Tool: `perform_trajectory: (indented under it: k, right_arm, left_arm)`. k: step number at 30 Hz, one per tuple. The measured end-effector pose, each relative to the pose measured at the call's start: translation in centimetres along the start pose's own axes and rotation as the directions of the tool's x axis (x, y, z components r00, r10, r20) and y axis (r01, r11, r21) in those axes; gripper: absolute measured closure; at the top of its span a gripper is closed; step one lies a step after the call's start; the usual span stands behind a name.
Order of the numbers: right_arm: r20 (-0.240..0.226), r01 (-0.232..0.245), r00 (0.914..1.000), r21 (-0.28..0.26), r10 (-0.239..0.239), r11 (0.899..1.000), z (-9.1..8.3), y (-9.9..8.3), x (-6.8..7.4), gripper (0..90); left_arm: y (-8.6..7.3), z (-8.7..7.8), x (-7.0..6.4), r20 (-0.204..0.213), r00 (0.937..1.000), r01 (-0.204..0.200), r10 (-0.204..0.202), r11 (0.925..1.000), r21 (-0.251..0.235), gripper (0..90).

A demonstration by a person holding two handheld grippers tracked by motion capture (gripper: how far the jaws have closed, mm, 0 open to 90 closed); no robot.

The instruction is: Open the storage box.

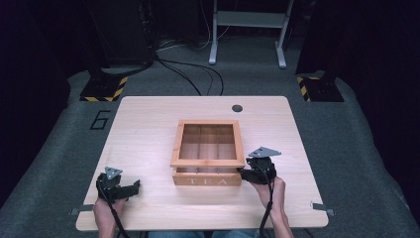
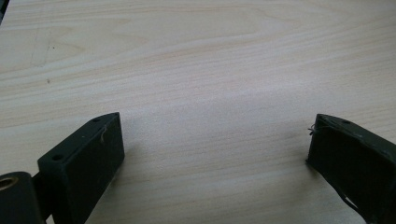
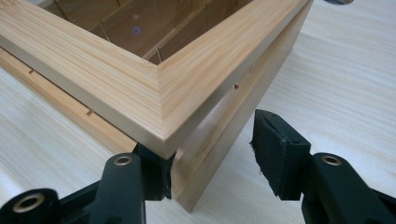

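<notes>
Right gripper at the near right corner of the tea box; left gripper idle and spread on the table.

In the right gripper view the right gripper [image 3: 212, 154] has its jaws apart around the box's corner: the left jaw sits tucked under the overhanging corner of the lid frame [image 3: 140, 88], against the box wall, while the right jaw stands clear of the wood on the other side of the corner. The wooden tea box [image 1: 208, 153] lies at the centre of the high view, its front face lettered TEA, dividers showing through the lid. The left gripper [image 2: 215, 144] holds its jaws wide with bare table [image 2: 201, 60] between them; in the high view it rests at lower left, well apart from the box.
</notes>
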State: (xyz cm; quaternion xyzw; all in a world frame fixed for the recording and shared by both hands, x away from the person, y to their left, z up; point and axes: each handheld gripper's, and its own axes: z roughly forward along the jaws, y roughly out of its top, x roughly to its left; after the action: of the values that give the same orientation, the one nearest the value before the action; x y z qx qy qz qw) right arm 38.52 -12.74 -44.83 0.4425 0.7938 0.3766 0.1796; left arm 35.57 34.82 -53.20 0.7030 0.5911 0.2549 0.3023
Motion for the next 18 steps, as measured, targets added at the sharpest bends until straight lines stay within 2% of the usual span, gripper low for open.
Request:
perform_trajectory:
  k: [3,8,11,12,14,18]
  right_arm:
    - [0.0,0.001,1.0,0.008,-0.001,1.0,0.0,-0.2,-0.2,49.1]
    - [-0.031,-0.007,0.9995,0.037,0.008,0.999,-0.5,-0.7,-0.2,46.0]
    - [-0.034,0.012,0.9994,0.066,-0.01,0.998,-0.7,-0.9,-0.1,43.2]
    - [-0.03,0.01,0.9995,0.094,-0.007,0.996,-0.7,-1.0,0.1,42.9]
    - [-0.051,0.017,0.9986,0.133,-0.011,0.991,-0.4,-1.6,0.2,41.3]
    - [-0.069,0.004,0.9976,0.141,0.006,0.99,-0.4,-2.9,0.0,37.4]
  left_arm:
    - [0.0,0.0,0.0,0.0,1.0,0.0,0.0,1.0,0.0,3.4]
    - [0.0,0.0,0.0,0.0,1.0,0.0,0.0,1.0,0.0,3.4]
    - [0.0,0.0,0.0,0.0,1.0,0.0,0.0,1.0,0.0,3.4]
    - [0.0,0.0,0.0,0.0,1.0,0.0,0.0,1.0,0.0,3.4]
    - [0.0,0.0,0.0,0.0,1.0,0.0,0.0,1.0,0.0,3.4]
    - [0.0,0.0,0.0,-0.001,1.0,0.0,0.0,1.0,-0.003,3.4]
